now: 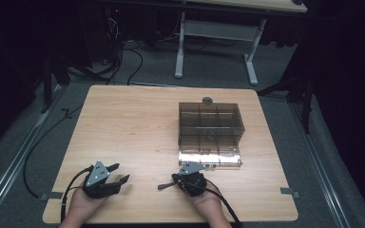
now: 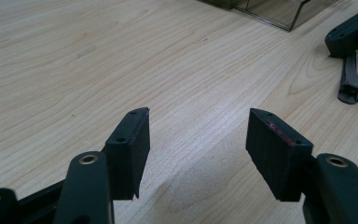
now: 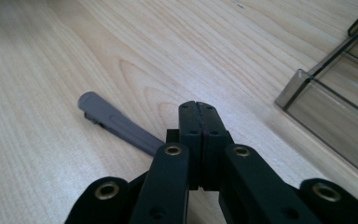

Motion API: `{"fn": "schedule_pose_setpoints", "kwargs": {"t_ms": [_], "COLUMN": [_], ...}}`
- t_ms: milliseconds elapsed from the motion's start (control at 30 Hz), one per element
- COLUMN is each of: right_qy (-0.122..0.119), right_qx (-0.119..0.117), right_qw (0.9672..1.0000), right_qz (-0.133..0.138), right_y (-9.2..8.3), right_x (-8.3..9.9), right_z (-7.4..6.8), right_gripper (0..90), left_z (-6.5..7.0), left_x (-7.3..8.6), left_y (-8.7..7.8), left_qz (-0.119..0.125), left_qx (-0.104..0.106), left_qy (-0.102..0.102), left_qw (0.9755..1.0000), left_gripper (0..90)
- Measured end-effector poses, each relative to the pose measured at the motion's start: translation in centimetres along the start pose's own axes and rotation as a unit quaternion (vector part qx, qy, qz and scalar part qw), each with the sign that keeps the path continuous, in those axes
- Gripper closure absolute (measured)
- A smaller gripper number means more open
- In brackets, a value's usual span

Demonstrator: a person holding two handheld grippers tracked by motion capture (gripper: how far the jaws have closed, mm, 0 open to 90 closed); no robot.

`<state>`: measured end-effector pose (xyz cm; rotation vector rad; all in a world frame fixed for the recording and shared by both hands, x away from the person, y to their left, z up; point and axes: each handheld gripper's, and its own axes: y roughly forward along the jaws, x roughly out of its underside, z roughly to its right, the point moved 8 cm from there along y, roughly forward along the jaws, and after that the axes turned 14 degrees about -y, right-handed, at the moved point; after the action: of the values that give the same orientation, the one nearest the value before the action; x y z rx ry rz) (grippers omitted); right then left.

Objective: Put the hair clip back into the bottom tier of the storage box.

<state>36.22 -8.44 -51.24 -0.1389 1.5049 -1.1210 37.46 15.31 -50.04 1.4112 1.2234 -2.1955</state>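
A slim grey handle-shaped piece is lying flat on the wooden table, near the front edge and between the two grippers. In the high view it is projecting leftward from under the right gripper; what kind of tool it is cannot be told. In the right gripper view its rounded end is pointing away to the upper left, while its near end is passing behind the gripper's left finger link, so whether the piece is touched there cannot be told.

The right gripper is sitting with its jaws fully together, the two pads pressing face to face with nothing between them; the grey piece is lying beside them, not in the grip. The left gripper is resting well to the left with its jaws standing wide apart over bare wood, holding nothing. In its view the right gripper is appearing at the upper right with the grey piece hanging below it onto the table.

A smoke-tinted transparent box, divided into compartments, is standing on the right half of the table, just beyond the right gripper; its near corner is showing at the right. A small dark round object is lying just behind the box. A person's hands are entering from the bottom edge.
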Motion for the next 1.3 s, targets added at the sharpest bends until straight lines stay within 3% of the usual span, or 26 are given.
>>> {"fn": "schedule_pose_setpoints", "kwargs": {"t_ms": [233,367,400,433,500,567,600,733,1233,1267,1300], "right_qy": [0.005,0.009,0.013,0.021,0.019,0.013,-0.001,-0.007,-0.007,-0.004,-0.003], "right_qx": [-0.014,-0.011,-0.012,-0.021,-0.031,-0.033,-0.038,-0.039,-0.033,-0.025,-0.025], "right_qw": [0.9999,0.9999,0.9998,0.9992,0.9986,0.9986,0.9989,0.9990,0.9991,0.9990,0.9990], "right_qz": [0.003,0.000,0.006,0.029,0.039,0.039,0.029,0.018,0.026,0.037,0.036], "right_y": [-1.8,-2.3,-2.4,-2.3,-1.8,-1.4,-0.5,0.1,-0.4,-0.7,-0.8], "right_x": [1.4,1.8,1.6,0.8,0.0,-0.3,-0.7,-0.8,-0.9,-1.0,-1.0], "right_z": [-1.7,-1.8,-1.8,-1.7,-1.8,-2.0,-2.3,-2.7,-2.4,-2.1,-2.1], "right_gripper": [90.0,90.0,88.8,81.5,80.1,78.3,77.0,79.6,82.7,90.0,90.0], "left_z": [0.0,0.0,0.0,0.0,0.0,0.0,0.0,0.0,0.0,0.0,0.0], "left_x": [0.0,0.0,0.0,0.0,0.0,0.0,0.0,0.0,0.0,0.0,0.0], "left_y": [0.0,0.0,0.0,0.0,0.0,0.0,0.0,0.0,0.0,0.0,0.0], "left_qz": [-0.001,-0.001,-0.002,-0.002,-0.002,-0.002,-0.001,0.000,-0.001,-0.001,-0.001], "left_qx": [0.000,-0.001,-0.001,-0.001,-0.001,-0.001,-0.001,0.000,0.000,0.000,0.000], "left_qy": [0.000,0.000,0.001,0.001,0.001,0.000,0.000,-0.001,0.000,0.000,0.000], "left_qw": [1.0000,1.0000,1.0000,1.0000,1.0000,1.0000,1.0000,1.0000,1.0000,1.0000,1.0000], "left_gripper": [40.2,40.2,40.2,40.2,40.2,40.2,40.2,40.2,40.2,40.2,40.2]}}
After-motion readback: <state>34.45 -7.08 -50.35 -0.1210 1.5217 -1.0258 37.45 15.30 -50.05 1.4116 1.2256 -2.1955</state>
